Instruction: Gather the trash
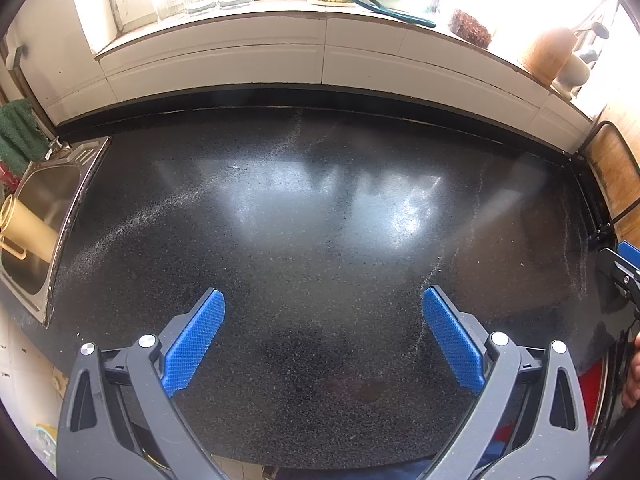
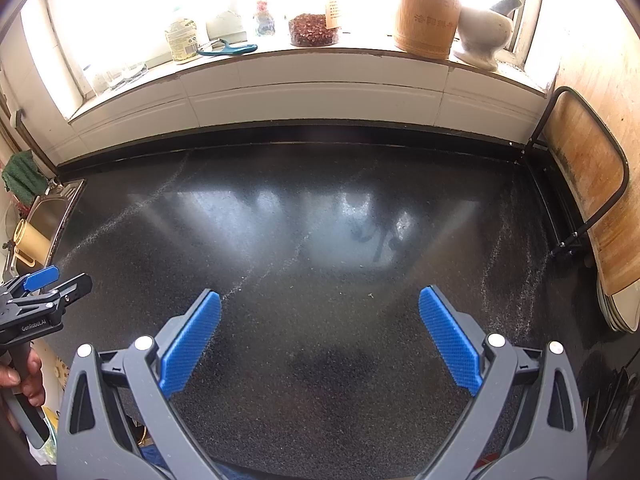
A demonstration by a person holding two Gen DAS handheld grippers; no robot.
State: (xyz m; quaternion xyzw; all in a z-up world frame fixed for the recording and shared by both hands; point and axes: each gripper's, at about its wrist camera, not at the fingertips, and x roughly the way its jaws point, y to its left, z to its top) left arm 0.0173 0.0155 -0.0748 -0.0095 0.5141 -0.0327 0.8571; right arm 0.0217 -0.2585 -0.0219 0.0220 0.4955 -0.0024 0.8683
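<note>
Two grippers, left gripper (image 1: 323, 300) and right gripper (image 2: 320, 300), both spread wide and empty, above one black countertop (image 1: 320, 216). No trash visible. Beyond: one sink (image 1: 44, 208), one cutting board (image 2: 592, 196), one mortar (image 2: 482, 32).

Handheld grippers: grey frames, blue fingers.
Left gripper (image 1: 324, 336) and right gripper (image 2: 320, 334) share textured blue pads, silver pivot screws; black housing marked "GenRobot.AI".
</note>
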